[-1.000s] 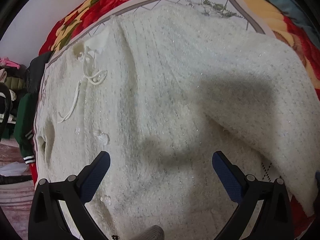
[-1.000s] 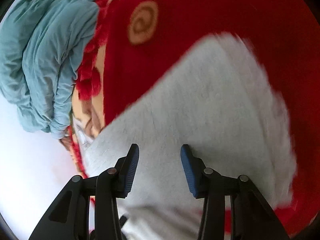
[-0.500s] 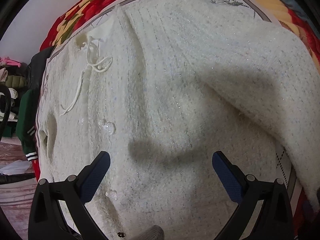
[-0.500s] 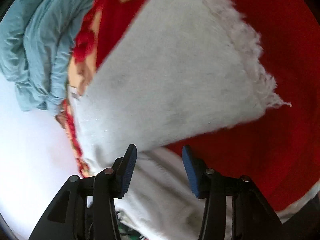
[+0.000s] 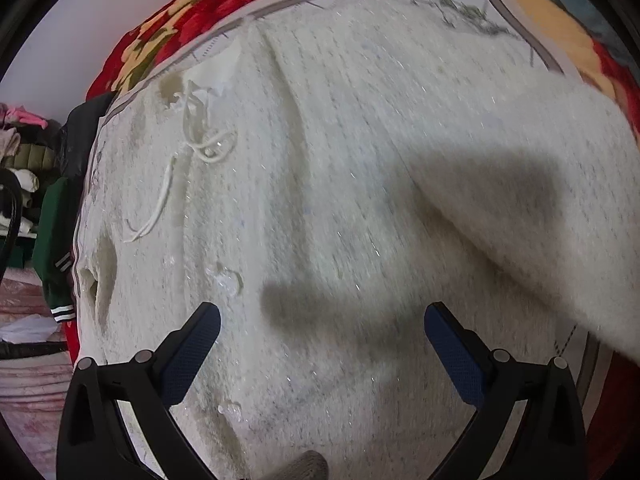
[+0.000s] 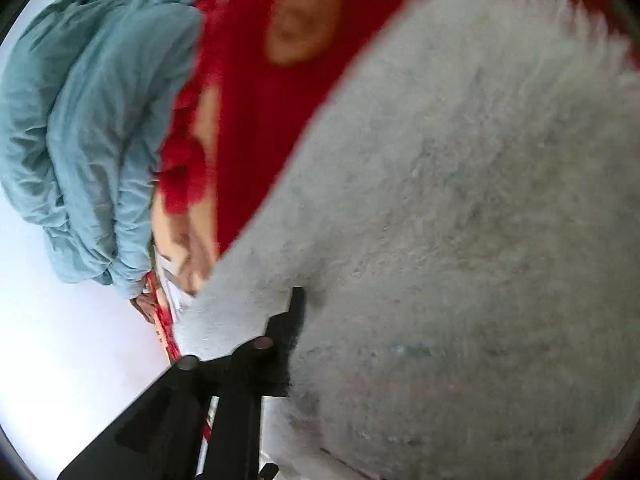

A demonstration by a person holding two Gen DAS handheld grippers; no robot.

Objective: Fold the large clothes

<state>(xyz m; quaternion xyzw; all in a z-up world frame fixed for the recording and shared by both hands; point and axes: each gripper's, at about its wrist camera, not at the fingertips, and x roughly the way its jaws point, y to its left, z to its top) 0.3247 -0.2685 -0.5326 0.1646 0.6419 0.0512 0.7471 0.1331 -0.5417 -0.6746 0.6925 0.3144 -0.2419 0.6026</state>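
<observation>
Left wrist view looks down over the white sweater [image 5: 320, 200]; right wrist view presses against it [image 6: 460, 240].

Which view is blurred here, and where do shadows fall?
Right wrist view: heavy motion blur smears the white sweater and red blanket; fabric hides one finger of the right hand-held gripper. Left wrist view: only mildly soft, with dark shadows on the sweater ahead of the left hand-held gripper, and fisheye bending at the edges.
</observation>
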